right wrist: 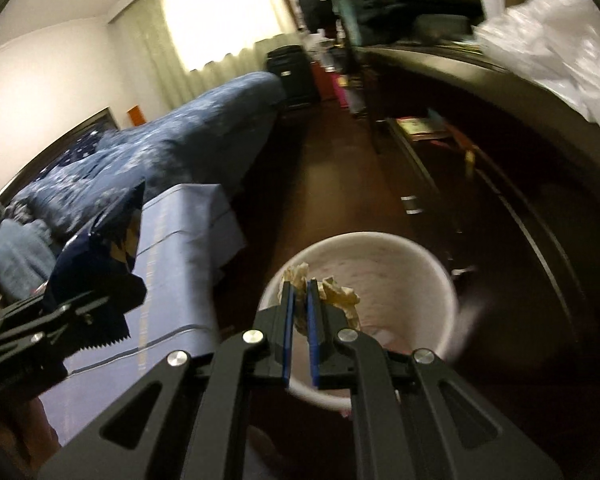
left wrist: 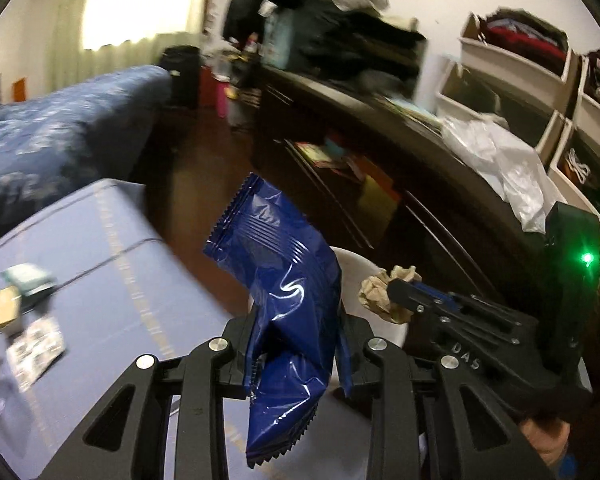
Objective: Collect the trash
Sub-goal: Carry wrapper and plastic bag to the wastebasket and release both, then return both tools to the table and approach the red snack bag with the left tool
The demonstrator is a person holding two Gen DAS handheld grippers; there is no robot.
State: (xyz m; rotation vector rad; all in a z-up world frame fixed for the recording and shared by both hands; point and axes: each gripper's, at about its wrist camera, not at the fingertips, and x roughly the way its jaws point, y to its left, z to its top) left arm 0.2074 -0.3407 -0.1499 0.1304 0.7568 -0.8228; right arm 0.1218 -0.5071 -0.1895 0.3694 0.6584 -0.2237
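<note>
The left gripper [left wrist: 296, 344] is clamped tight on a shiny dark-blue plastic snack wrapper [left wrist: 284, 280], held beside the lilac-covered table [left wrist: 112, 280]. The right gripper [right wrist: 300, 320] pinches a crumpled beige paper ball [right wrist: 336, 296] above the round white waste bin [right wrist: 428, 264].

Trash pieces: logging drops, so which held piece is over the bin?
The crumpled paper wad, pinched in the right gripper, hangs over the white bin. The blue wrapper in the left gripper is beside it.
</note>
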